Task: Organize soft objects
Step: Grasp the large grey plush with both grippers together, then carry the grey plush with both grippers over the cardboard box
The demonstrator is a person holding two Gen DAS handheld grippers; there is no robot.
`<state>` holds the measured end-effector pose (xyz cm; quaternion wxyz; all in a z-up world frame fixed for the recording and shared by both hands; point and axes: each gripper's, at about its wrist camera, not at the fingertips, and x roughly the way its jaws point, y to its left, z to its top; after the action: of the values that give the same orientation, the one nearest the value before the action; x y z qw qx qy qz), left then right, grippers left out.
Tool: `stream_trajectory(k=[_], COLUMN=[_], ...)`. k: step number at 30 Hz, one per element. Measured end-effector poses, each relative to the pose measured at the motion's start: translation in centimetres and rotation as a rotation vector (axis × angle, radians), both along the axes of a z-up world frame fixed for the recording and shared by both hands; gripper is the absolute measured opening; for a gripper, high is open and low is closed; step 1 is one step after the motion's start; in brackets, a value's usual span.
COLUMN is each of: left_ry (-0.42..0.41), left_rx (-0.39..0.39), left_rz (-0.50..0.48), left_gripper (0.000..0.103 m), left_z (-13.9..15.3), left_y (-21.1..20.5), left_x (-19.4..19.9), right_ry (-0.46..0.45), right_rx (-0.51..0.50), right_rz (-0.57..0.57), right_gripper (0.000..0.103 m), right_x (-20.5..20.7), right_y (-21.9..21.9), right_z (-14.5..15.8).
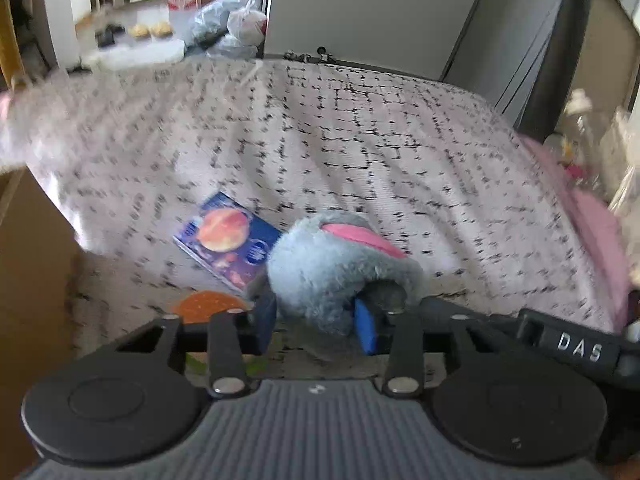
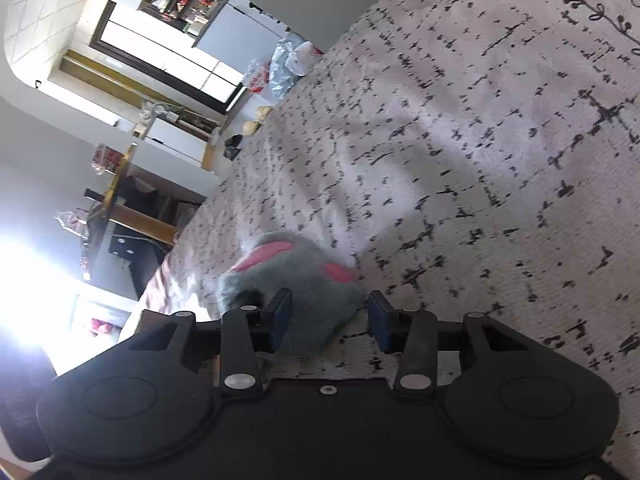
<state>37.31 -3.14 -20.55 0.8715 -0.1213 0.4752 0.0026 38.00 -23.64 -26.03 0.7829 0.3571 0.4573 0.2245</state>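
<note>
The left gripper (image 1: 316,320) is clamping the grey plush toy (image 1: 336,264) between its jaws; the right gripper (image 2: 330,322) is straddling it, only its left pad touching, jaws apart.

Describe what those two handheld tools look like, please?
Both look alike: black plastic bodies with two round discs, black link bars with silver rivets, and blue pads on the fingers. The left tool has a ribbed grey body and a black bar lettered "DAS". The right tool is black throughout, with one screw.
</note>
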Motion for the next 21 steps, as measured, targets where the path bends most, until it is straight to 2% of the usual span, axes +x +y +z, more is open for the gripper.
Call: stream_trajectory(k=[2, 6, 13, 18, 21], left_ry=[0.005, -0.015, -0.010, 0.005, 0.016], left_rx=[-0.034, -0.085, -0.153, -0.193, -0.214], left_rz=[0.026, 0.034, 0.033, 0.046, 0.051], left_gripper=[0.026, 0.020, 0.016, 0.015, 0.015], left_z=[-0.1, 0.3, 1.3, 2.1, 2.7], left_y=[0.3, 0.5, 0.6, 0.8, 0.9], left_x=[0.0, -0.3, -1.1, -1.8, -2.3], right_ry=[0.001, 0.010, 0.016, 0.058, 0.073], right_rx=[0.031, 0.025, 0.067, 0.074, 0.090], right_rz=[0.004, -0.004, -0.008, -0.026, -0.013], right_gripper=[0.043, 0.043, 0.047, 0.060, 0.061], right_x=[0.1, 0.2, 0.1, 0.1, -0.1], right_y=[0.1, 0.1, 0.1, -0.2, 0.0], right_z=[0.0, -0.2, -0.1, -0.7, -0.7])
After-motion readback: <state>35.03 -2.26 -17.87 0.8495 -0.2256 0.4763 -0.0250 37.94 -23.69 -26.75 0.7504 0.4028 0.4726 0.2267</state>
